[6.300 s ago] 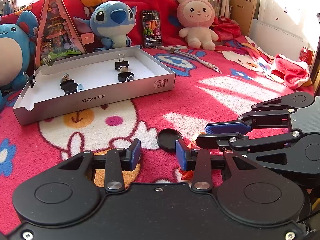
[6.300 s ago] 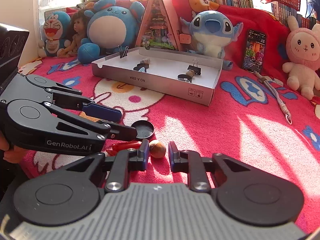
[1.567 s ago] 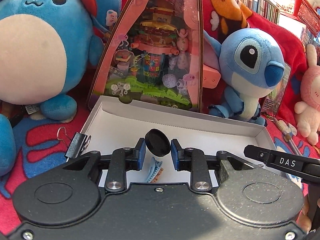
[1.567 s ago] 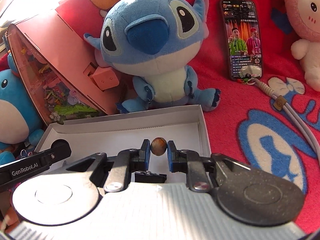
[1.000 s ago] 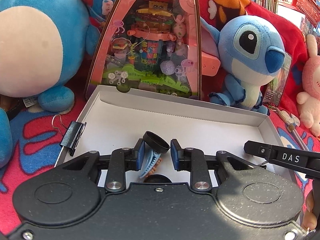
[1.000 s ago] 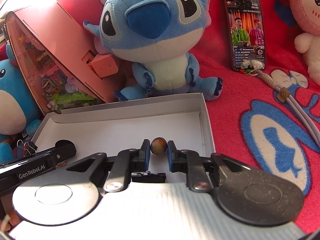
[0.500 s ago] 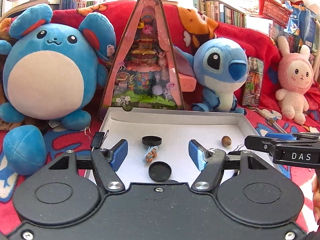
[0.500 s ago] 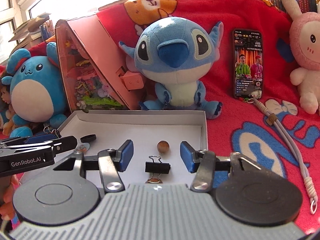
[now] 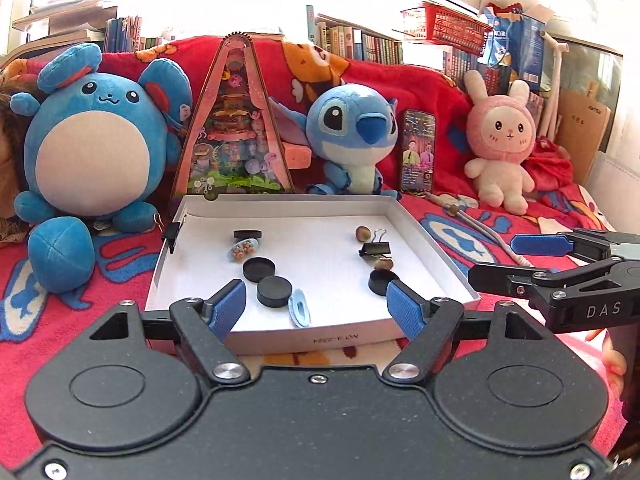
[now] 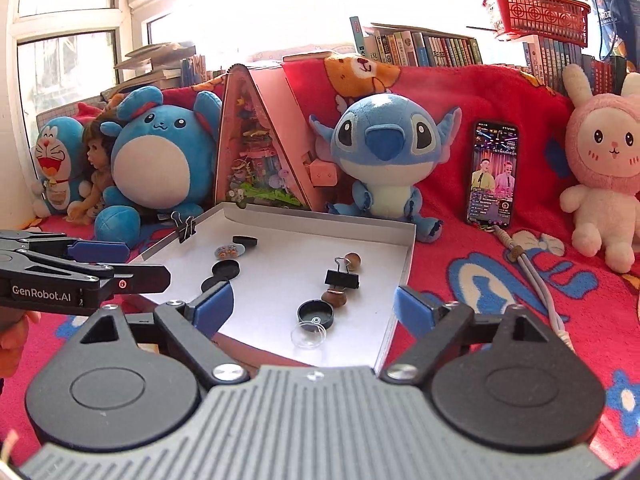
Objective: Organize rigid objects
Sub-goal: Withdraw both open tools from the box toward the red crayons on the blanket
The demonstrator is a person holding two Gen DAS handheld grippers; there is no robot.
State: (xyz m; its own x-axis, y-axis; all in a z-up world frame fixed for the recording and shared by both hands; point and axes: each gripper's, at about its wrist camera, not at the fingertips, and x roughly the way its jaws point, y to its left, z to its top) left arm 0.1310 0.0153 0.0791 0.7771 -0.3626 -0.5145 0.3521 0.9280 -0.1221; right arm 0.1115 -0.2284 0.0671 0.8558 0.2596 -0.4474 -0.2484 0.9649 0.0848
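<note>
Caps (image 9: 259,269), nuts (image 9: 363,232) and clips (image 9: 375,248) lie in the white box (image 9: 434,251) on the red blanket (image 10: 460,248). They look small, hard and light; the nuts may roll, so pinch across their middles. Left gripper (image 9: 318,306) and right gripper (image 10: 314,306) have just opened wide, holding nothing. Soft toys (image 9: 352,136) crowd behind the box, and its walls get in the way.

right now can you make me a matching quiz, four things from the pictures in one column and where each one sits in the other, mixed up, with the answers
Things:
1. phone
2. brown nut
3. clip on the rim
4. clear cap

Places:
A. on the left wall of the white box
B. upright against the red blanket, right of the blue plush
C. on the box floor, nearest the camera in the right wrist view
D. on the box floor, beside the far end of the black clip

Pairs: 1-B, 2-D, 3-A, 4-C
</note>
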